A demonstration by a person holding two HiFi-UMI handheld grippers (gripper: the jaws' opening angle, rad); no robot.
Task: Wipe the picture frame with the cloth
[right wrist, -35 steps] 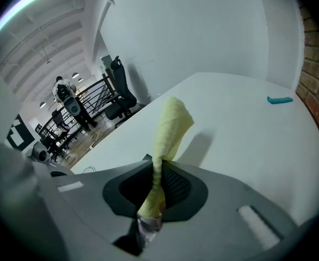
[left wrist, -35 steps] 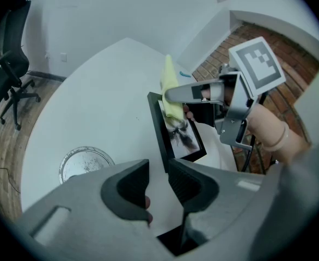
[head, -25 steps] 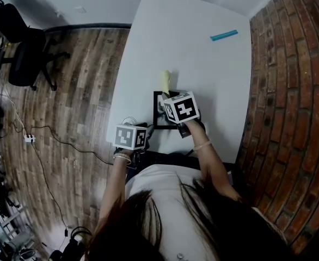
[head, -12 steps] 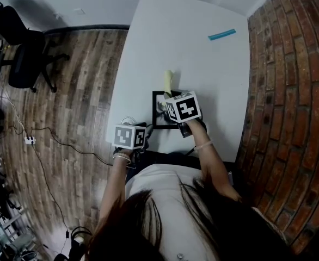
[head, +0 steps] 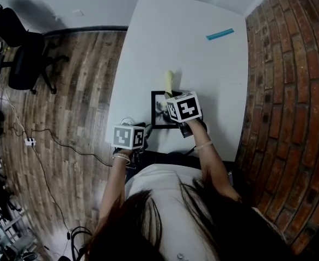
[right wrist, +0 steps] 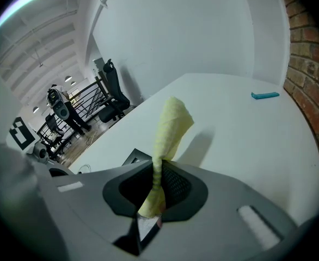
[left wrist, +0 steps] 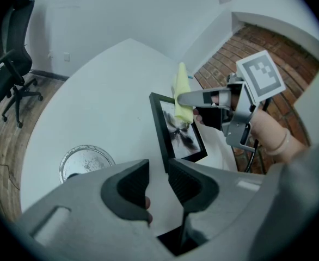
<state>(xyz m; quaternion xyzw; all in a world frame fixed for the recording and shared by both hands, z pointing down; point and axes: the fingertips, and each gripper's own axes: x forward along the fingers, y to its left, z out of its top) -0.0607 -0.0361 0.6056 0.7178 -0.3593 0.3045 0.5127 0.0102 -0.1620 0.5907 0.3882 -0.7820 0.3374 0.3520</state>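
Note:
The black picture frame (head: 158, 113) lies on the white table (head: 192, 53) near its front edge, showing a dark print (left wrist: 182, 135). My left gripper (head: 147, 128) is at its near left corner, jaws (left wrist: 158, 173) closed narrowly on the frame's edge (left wrist: 160, 140). My right gripper (head: 168, 95) is shut on a yellow cloth (right wrist: 167, 129) that sticks out past its jaws. The cloth (left wrist: 182, 94) hangs over the frame's far end, and its tip (head: 169, 80) reaches beyond the frame. Whether it touches the glass is hidden.
A round silvery disc (left wrist: 86, 165) lies on the table left of the frame, by the edge. A teal bar (head: 221, 35) sits far back on the right. A brick wall (head: 290, 91) runs along the right. An office chair (head: 23, 58) and a cable (head: 56, 137) are on the wooden floor at left.
The right gripper and the cloth have barely shifted over the frame's far end. The left gripper stays at the frame's near corner.

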